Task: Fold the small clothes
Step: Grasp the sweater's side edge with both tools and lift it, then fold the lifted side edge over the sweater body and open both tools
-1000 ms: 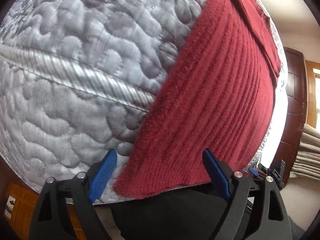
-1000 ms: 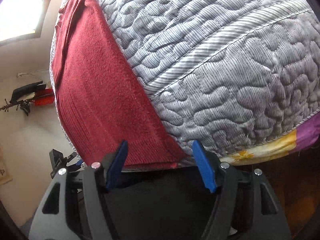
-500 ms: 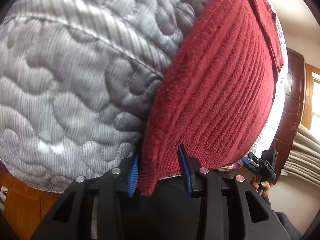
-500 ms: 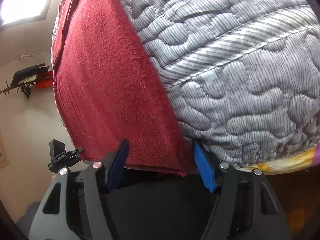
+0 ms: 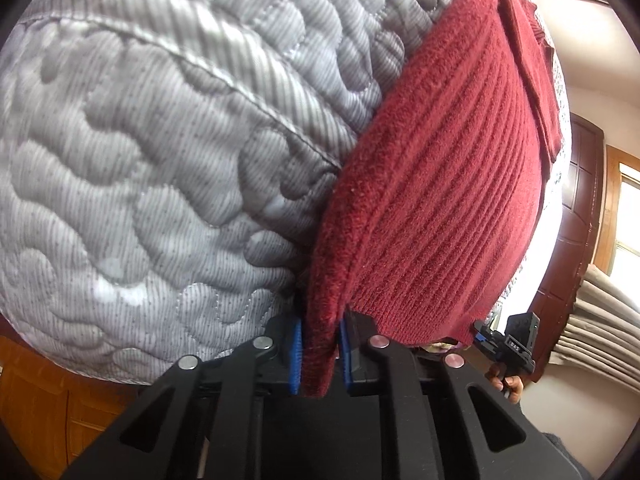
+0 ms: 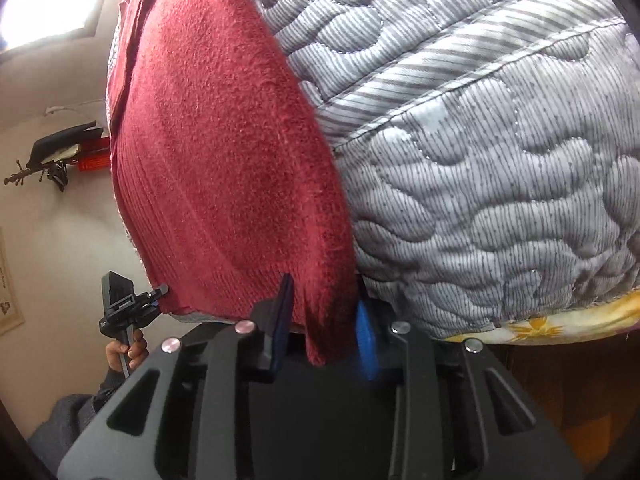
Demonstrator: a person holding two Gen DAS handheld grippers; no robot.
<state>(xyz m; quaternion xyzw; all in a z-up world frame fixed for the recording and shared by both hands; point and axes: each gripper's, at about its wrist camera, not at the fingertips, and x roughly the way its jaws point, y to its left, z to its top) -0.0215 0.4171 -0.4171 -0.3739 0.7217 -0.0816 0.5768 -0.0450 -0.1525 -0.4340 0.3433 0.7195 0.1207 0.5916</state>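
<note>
We work over a bed whose grey quilted mattress cover [image 5: 160, 168] fills most of both wrist views, stitched in wavy lines with a striped seam band running across it. A yellow and purple floral sheet [image 6: 560, 320] shows beneath its near edge in the right view.

On the cover lies the dark red ribbed knit garment [image 5: 440, 200], spread flat along the bed and reaching to the near edge, where its two near corners hang off toward us. A folded-over part lies at its far end.

Our left gripper [image 5: 319, 356] is clenched on the garment's near left corner, the blue pads [image 5: 295, 354] pressing the cloth from both sides. Our right gripper [image 6: 326, 336] has the near right corner between its fingers; the pads stand close on either side of the cloth, but we cannot tell whether they truly pinch it.

Each wrist view catches the other gripper at the garment's opposite corner, with a hand [image 6: 124, 350] on its handle.
</note>
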